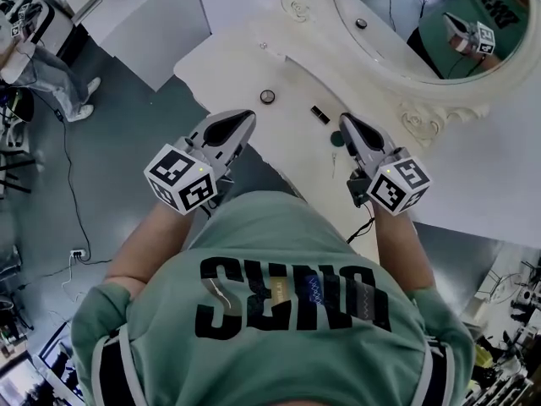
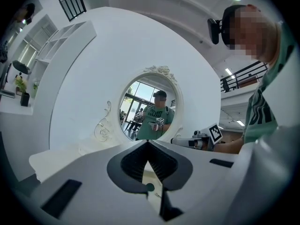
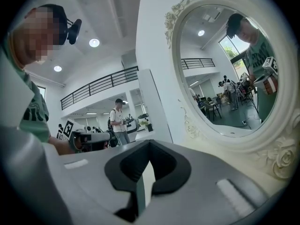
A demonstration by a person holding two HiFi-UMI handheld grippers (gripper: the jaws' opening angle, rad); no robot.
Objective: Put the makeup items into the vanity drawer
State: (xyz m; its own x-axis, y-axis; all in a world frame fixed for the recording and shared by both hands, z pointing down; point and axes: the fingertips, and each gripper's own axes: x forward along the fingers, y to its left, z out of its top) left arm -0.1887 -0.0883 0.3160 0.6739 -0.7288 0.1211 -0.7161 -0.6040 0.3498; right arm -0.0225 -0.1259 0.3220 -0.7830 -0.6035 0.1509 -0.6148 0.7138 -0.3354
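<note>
At the tongs: left gripper [image 1: 239, 121] and right gripper [image 1: 348, 125], jaws closed, empty. Beyond, on white vanity top [image 1: 245, 62]: round black-rimmed compact [image 1: 267, 96], short black case [image 1: 319, 114], dark green disc [image 1: 336, 139]. Likely light, rigid, slick; pinch across sides.

an oval mirror [image 1: 397, 24] in a white carved frame stands at the back. the grey floor [image 1: 118, 142] shows on the left, with a black cable [image 1: 69, 184] trailing across it to a white socket [image 1: 78, 253]. at the far upper left sits a person in grey trousers [image 1: 46, 74] and white shoes. the left gripper view shows a white shelf unit [image 2: 56, 43] and a potted plant [image 2: 21, 86]. the right gripper view shows a balcony railing [image 3: 101, 86], round ceiling lights [image 3: 94, 42] and a standing person [image 3: 119, 118].
</note>
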